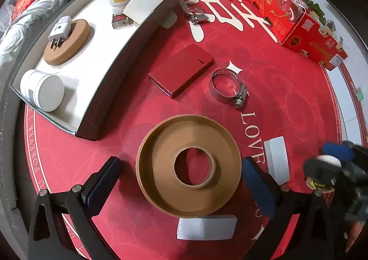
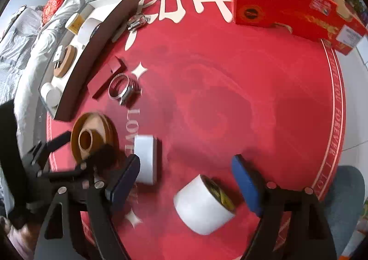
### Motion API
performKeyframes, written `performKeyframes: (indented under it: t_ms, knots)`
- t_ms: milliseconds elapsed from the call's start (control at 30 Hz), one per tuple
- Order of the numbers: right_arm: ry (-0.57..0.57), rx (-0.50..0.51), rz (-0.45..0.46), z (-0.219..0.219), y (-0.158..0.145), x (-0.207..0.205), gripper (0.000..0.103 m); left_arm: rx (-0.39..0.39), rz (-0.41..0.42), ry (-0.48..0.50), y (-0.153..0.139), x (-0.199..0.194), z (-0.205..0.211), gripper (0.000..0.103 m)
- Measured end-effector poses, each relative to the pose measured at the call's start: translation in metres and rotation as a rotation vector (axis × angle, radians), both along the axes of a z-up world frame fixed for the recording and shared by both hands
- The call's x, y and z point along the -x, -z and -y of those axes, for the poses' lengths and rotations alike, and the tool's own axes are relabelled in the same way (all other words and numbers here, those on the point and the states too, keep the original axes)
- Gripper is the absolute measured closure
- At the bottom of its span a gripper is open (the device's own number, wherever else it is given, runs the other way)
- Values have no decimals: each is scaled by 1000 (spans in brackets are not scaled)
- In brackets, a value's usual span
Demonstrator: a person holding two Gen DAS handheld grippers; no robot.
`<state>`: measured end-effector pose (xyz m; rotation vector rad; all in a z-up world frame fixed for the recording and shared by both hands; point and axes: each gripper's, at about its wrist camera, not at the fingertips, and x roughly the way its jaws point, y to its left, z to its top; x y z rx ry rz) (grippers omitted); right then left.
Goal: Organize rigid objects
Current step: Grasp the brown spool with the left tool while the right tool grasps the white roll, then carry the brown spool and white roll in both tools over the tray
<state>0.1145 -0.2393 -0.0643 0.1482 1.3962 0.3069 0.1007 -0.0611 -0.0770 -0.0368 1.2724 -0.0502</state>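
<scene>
- The left gripper (image 1: 181,181) hangs over the red tabletop (image 1: 287,89) with its jaws wide, straddling the brown ring-shaped cardboard spool (image 1: 188,191); the pads stand just off the outer wall on both sides, not pressing.
- That spool looks light and stiff, a thin-walled shell with an inner tube. I'd squeeze across the outer wall, gently, since thin card could buckle.
- The right gripper (image 2: 186,181) is also unclosed, and the white cylindrical tub with a yellow-labelled end (image 2: 202,204) lies on its side between its blue pads (image 2: 246,181), touching neither as far as I can tell.
- The tub seems rigid, smooth plastic, so it may roll or slip; take it across the round body, mid-length.
- Ahead and left of both grippers sits the grey-walled, white-lined tray (image 1: 142,36), already holding a white jar (image 1: 43,90) and a white plug (image 1: 60,30), likely the destination.
</scene>
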Motion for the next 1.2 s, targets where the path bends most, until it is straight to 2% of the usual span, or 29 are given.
performKeyframes:
  t_ms: [133, 200, 233, 267, 300, 367, 500, 600, 733, 1033, 1200]
  knots:
    - [-49, -10, -46, 5, 3, 15, 20, 0, -1, 3, 1, -5, 2, 1]
    - [-79, 29, -64, 2, 10, 24, 20, -20, -5, 14, 2, -5, 5, 3]
    - [-95, 71, -63, -1, 14, 28, 25, -45, -3, 21, 2, -4, 7, 8]
    - [-107, 99, -46, -4, 13, 30, 38, -62, 0, 30, 1, -3, 9, 14]
    - [-121, 155, -39, -8, 12, 32, 52, -58, -2, 36, 0, -2, 9, 14]
    - [-127, 201, -25, -10, 11, 34, 71, -31, -3, 38, -1, 1, 7, 14]
    - [-58, 117, -44, 9, 10, 33, 71, 25, -2, -6, -6, 5, -5, 14]
    - [18, 25, -43, 27, 5, 33, 71, 13, 43, -23, -20, 9, -13, 14]
    - [65, -44, -25, 40, -6, 31, 71, -23, 123, -36, -45, 14, -20, 14]
    - [29, -48, 30, 23, -28, 27, 71, -22, 241, -138, -91, 18, -43, 14]
    - [-7, -69, 76, -3, -49, 14, 71, -30, 298, -204, -123, 11, -60, 14]
